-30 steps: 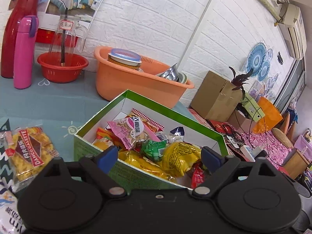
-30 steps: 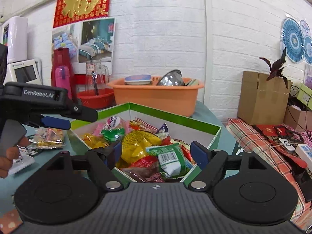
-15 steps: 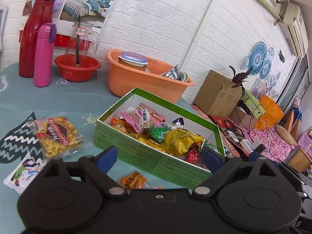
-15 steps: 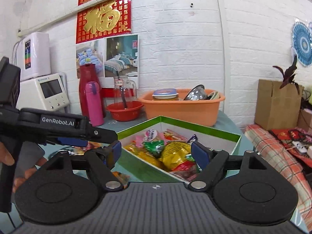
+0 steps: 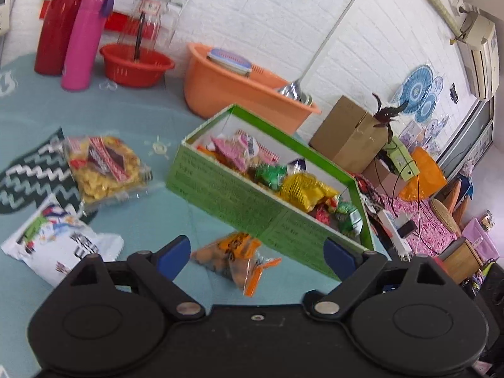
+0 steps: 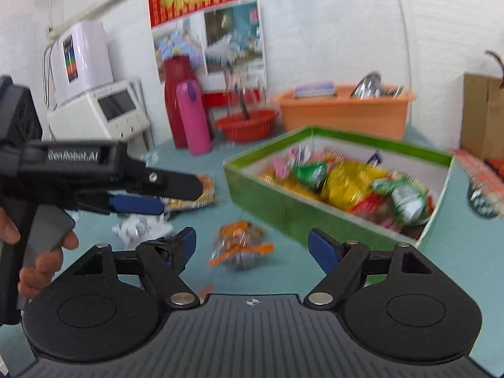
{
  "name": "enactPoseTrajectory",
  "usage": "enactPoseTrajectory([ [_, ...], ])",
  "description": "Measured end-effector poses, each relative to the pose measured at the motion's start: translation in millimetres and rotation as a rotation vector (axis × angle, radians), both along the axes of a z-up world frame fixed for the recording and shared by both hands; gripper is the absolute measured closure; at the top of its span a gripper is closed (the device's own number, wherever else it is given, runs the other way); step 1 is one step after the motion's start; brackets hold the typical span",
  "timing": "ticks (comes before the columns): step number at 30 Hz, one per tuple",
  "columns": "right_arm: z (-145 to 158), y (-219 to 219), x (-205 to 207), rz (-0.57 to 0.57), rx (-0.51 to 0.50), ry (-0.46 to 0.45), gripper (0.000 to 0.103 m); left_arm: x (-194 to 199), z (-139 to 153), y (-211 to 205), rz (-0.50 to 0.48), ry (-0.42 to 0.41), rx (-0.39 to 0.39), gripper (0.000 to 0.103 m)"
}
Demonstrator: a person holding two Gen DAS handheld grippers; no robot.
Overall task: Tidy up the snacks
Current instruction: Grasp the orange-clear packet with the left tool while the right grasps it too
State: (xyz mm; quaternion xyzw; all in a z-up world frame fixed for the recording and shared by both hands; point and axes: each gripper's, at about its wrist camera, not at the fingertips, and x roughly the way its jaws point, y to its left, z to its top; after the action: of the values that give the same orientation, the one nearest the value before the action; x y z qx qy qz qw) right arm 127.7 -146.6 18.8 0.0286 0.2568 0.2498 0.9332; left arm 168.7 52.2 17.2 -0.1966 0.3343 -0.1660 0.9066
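Left gripper: jaws spread wide, nothing between the blue pads, held above the table. Right gripper: jaws also wide apart and empty. In the right wrist view the left gripper shows side-on at left, pointing right, a hand on its grey trigger.

Table: teal cloth with a zigzag print at the left edge.

Green box: open-topped and rectangular. In the left wrist view its long axis runs from upper left to lower right, the near long wall facing the camera. It is filled with mixed snack packets, yellow, green, pink and red.

Orange tub: behind the box, near the wall, holding a lidded container and metal ware.

Red jug and pink bottle: upright, side by side, far left, with a red bowl just right of them.

Yellow cracker packet: flat on the cloth left of the box, well apart from it.

White packet: flat, nearest the left edge, its long axis running upper left to lower right.

Orange snack packet: smallest loose item, lying on the cloth just in front of the box's near wall, between the left gripper's fingers in view. Its long axis slants from upper left to lower right, the crimped end toward the camera. Right wrist view blurred; the same packet lies ahead of the right gripper.
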Motion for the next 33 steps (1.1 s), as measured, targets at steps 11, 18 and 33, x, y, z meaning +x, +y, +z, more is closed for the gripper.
enactPoseTrajectory([
  [11,-25,25,30,0.073,-0.054,0.062,0.0,37,-29,-1,-0.052,0.068,-0.029,0.0],
  [18,-34,32,48,0.083,-0.033,0.092,0.0,50,-44,1,-0.09,0.097,-0.034,0.0],
  [33,-34,29,36,0.059,-0.058,0.099,0.03,21,-32,-14,-0.117,0.038,0.004,0.033],
])
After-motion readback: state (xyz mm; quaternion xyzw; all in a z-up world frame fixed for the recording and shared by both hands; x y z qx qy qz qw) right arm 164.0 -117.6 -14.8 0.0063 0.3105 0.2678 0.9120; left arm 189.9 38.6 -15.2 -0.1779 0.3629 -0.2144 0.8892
